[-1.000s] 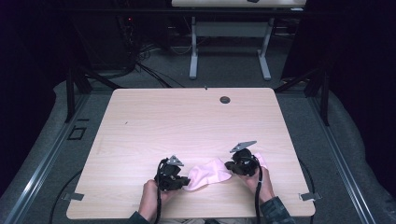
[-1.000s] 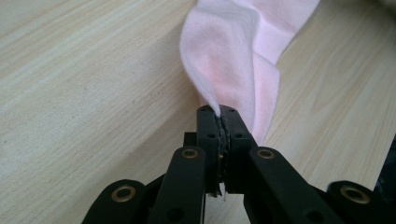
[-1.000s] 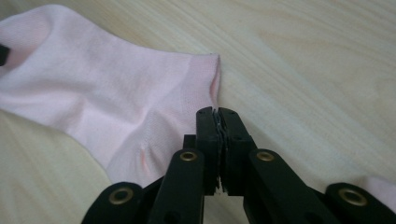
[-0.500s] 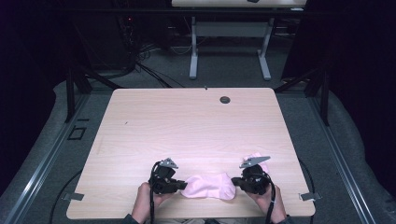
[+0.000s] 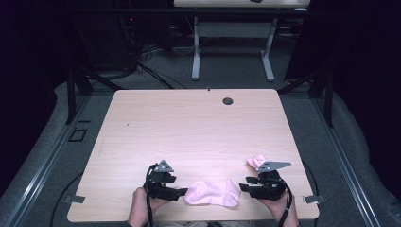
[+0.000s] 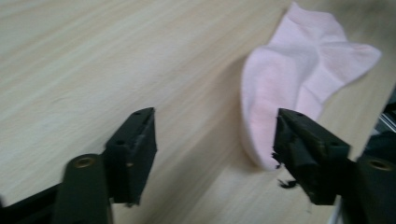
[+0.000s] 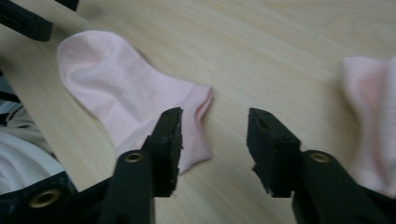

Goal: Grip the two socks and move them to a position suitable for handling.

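A pink sock (image 5: 212, 193) lies flat near the front edge of the wooden table (image 5: 189, 127), between my two grippers. My left gripper (image 5: 178, 192) stands open just left of the sock. In the left gripper view the sock (image 6: 299, 88) lies by the right jaw, and the left gripper (image 6: 217, 154) has bare wood in its gap. My right gripper (image 5: 243, 187) is open just right of the sock. Its own view shows the sock (image 7: 130, 98) partly under the left jaw of the right gripper (image 7: 215, 149). A second pink sock (image 5: 257, 161) (image 7: 373, 116) lies bunched beside the right gripper.
A small dark grommet (image 5: 228, 100) sits near the table's far edge. Bare wood stretches from the grippers to the far edge. The person's hands (image 5: 142, 208) come over the front edge. Another table's legs (image 5: 231, 52) stand on the floor beyond.
The grippers brought the bunched pink cloth toward the front edge and drew apart. One sock now lies flat and free between them, and a second lies by the right gripper.
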Demonstrator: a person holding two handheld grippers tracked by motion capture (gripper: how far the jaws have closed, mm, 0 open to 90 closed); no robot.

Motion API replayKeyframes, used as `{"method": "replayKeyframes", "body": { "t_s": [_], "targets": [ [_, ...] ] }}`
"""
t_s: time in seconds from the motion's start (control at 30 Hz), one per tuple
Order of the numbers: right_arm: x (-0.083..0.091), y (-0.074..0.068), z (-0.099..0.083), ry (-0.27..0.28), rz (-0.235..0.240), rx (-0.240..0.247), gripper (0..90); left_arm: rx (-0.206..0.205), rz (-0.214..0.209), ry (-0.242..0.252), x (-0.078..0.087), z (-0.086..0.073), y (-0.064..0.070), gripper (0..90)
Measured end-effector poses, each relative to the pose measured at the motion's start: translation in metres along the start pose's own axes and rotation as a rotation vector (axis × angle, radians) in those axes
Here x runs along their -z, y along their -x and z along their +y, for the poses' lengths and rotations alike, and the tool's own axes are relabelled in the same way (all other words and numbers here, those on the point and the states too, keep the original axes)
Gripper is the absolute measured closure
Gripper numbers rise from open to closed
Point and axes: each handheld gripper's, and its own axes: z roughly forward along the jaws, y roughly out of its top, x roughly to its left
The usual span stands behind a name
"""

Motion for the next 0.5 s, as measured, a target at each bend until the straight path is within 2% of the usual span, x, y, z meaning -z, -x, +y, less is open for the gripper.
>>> {"method": "replayKeyframes", "body": {
  "t_s": [0.03,0.1,0.13,0.17,0.23,0.27,0.3,0.33,0.37,0.4,0.5],
  "targets": [
    [0.003,0.003,0.001,0.007,-0.014,-0.002,48.4,0.001,0.033,0.014,0.002,-0.002,-0.004,24.0],
    [0.007,0.009,0.003,0.022,-0.039,-0.008,41.3,0.015,0.059,0.027,0.005,-0.005,-0.011,16.7],
    [0.01,0.011,0.005,0.018,-0.069,0.0,36.4,0.019,0.084,0.038,0.006,-0.008,-0.015,14.9],
    [0.011,0.013,0.006,0.015,-0.093,-0.002,31.3,0.021,0.104,0.037,0.006,-0.011,-0.019,14.0],
    [0.014,0.017,0.009,0.034,-0.125,0.002,23.8,0.034,0.142,0.036,0.006,-0.016,-0.027,5.8],
    [0.016,0.018,0.011,0.028,-0.143,0.009,22.7,0.041,0.159,0.038,0.005,-0.019,-0.03,4.0],
    [0.019,0.021,0.014,0.047,-0.166,0.017,19.8,0.039,0.201,0.026,0.003,-0.024,-0.035,0.1],
    [0.019,0.021,0.014,0.047,-0.166,0.017,19.8,0.039,0.201,0.026,0.003,-0.024,-0.035,0.1],
    [0.021,0.022,0.016,0.045,-0.184,0.015,18.5,0.044,0.221,0.016,0.001,-0.027,-0.037,0.1],
    [0.022,0.026,0.018,0.054,-0.209,0.017,16.9,0.043,0.233,0.013,0.001,-0.029,-0.039,0.0],
    [0.023,0.037,0.021,0.067,-0.233,-0.008,15.9,0.034,0.266,0.021,0.001,-0.032,-0.04,0.0]
  ]
}}
